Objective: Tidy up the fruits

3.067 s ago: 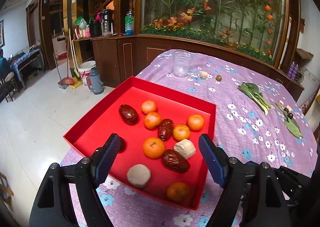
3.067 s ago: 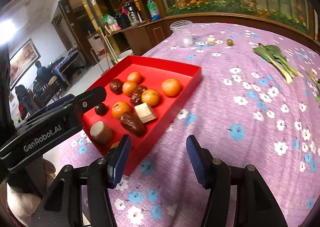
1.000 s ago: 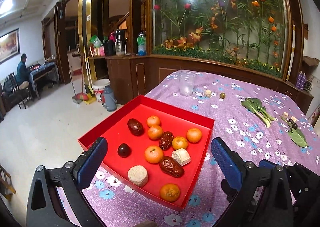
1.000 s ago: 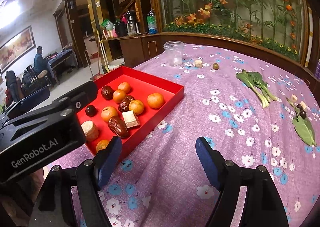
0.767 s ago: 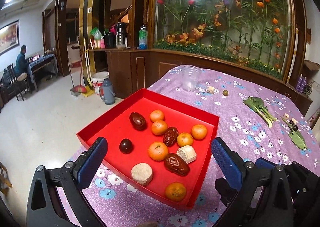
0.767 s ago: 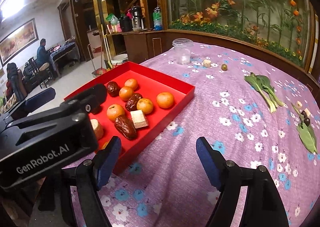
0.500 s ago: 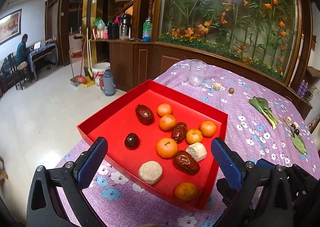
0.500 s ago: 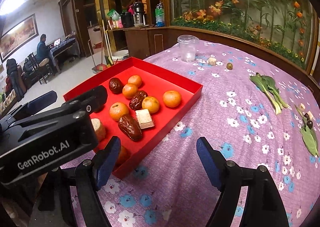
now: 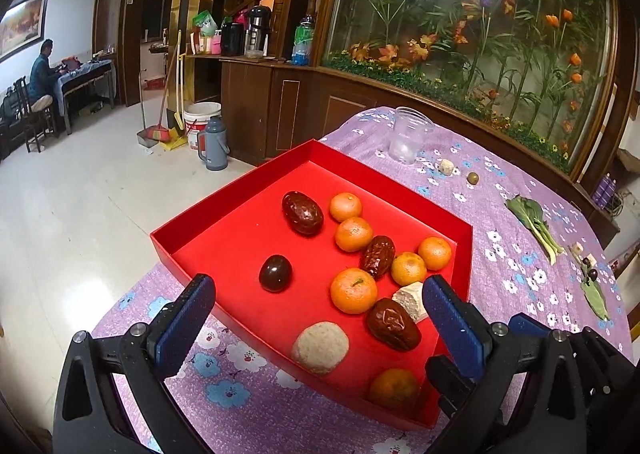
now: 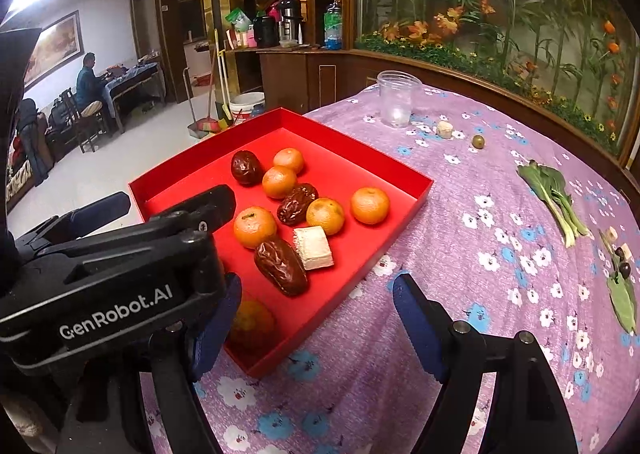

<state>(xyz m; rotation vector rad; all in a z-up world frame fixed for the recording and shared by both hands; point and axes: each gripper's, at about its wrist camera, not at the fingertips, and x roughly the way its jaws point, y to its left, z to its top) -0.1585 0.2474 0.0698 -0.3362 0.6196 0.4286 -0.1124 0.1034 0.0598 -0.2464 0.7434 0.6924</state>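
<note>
The red tray [image 9: 240,214] fills the centre of the left wrist view on the purple flowered tablecloth [image 10: 500,294], and it carries the fruit to be sorted: mandarins such as the big one [image 9: 353,291] just right of centre, wrinkled red dates like the one [image 9: 393,324] low and right, a dark round fruit [image 9: 275,272] alone at centre left, plus a pale round cake [image 9: 320,342] and a pale block [image 9: 411,299]. The step in hand looks like choosing a piece and closing in on it; to do it well I would single out a piece with free space around it, such as the lone dark fruit, come down over it with one pad on either side, and avoid nudging the crowded cluster of mandarins and dates. The left gripper [image 9: 316,314] hovers over the tray's near edge, its blue pads spread wide and touching nothing. The right gripper [image 10: 316,318] hangs at the lower middle of its view over the tray's near corner and the cloth, its pads also well apart and empty. A clear cup [image 10: 397,99] stands near the top, well apart from the tray.
</note>
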